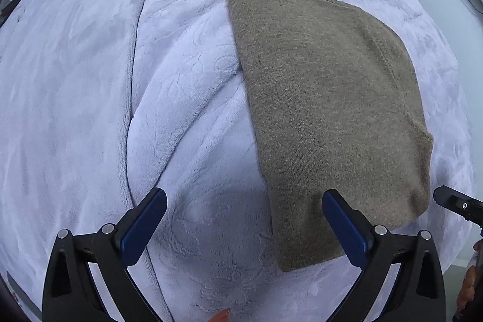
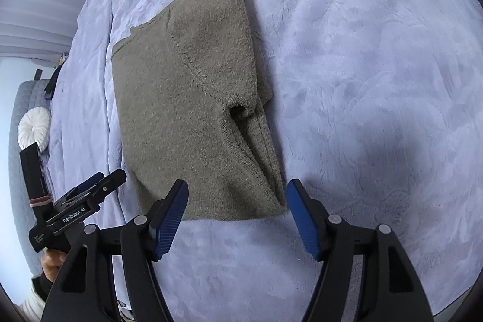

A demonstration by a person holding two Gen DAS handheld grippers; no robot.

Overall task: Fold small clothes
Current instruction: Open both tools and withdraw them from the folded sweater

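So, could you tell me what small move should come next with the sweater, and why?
Probably lower both open grippers, left gripper and right gripper, onto the near hem of the olive sweater to fold it away: it lies half-folded on the blanket, ungripped.

Both grippers, left gripper (image 1: 244, 198) and right gripper (image 2: 237, 190), have black frames, silver screws and ribbed blue pads (image 2: 169, 219).

Sweater lying folded on the blanket

The sweater (image 1: 329, 110) is resting on the blanket (image 1: 90, 80) — the left gripper (image 1: 244, 219) is hovering at its near-left corner, the right gripper (image 2: 237, 212) over its near-right corner.
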